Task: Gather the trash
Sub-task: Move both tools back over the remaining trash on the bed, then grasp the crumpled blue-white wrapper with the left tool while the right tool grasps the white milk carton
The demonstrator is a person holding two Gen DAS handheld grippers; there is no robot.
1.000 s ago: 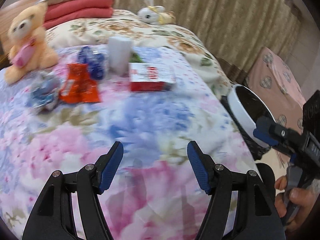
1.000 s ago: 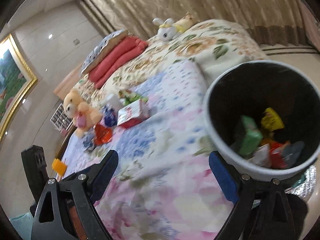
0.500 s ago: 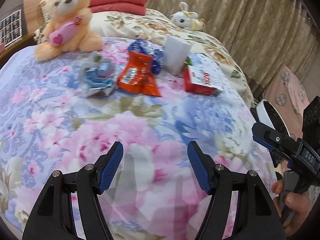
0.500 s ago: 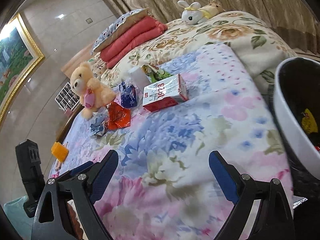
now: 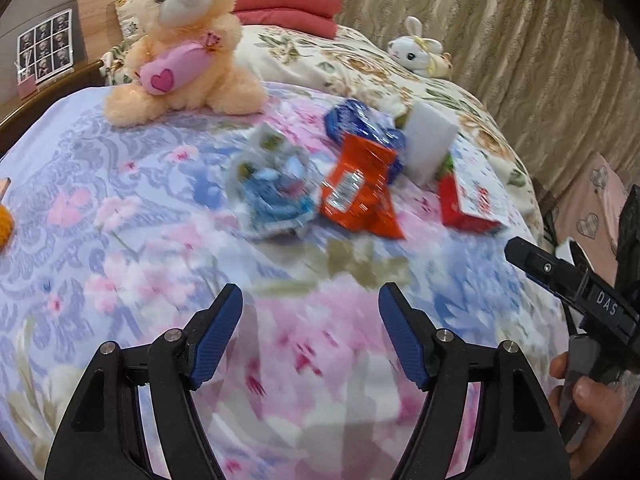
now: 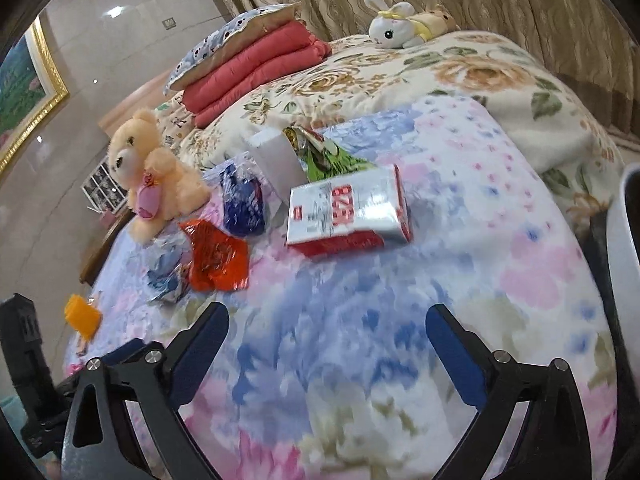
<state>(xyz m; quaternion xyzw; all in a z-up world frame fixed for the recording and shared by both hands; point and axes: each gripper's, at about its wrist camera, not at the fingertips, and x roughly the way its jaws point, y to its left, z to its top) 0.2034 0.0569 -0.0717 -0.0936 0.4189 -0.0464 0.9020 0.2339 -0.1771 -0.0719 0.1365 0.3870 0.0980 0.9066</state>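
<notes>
Trash lies in a cluster on the floral bedspread: a pale blue crumpled wrapper (image 5: 276, 192), an orange foil packet (image 5: 358, 190), a dark blue bag (image 5: 360, 126), a white block (image 5: 428, 146) and a red-and-white carton (image 5: 474, 206). The right wrist view shows the same carton (image 6: 350, 210), orange packet (image 6: 216, 258), dark blue bag (image 6: 242, 204) and a green wrapper (image 6: 332, 160). My left gripper (image 5: 310, 334) hovers over the bedspread short of the wrappers, jaws opening, nothing between them. My right gripper (image 6: 326, 350) is opening wide and empty, short of the carton.
A teddy bear (image 5: 182, 40) sits behind the trash, a plush rabbit (image 6: 394, 22) and folded red blankets (image 6: 256, 70) farther back. The white bin rim (image 6: 626, 232) shows at the right edge. An orange object (image 6: 82, 316) lies at the bed's left side.
Both grippers swung left away from the bin toward the trash cluster; the bin has slid almost out of the right view. The wrappers now appear closer and both jaws stand a bit wider.
</notes>
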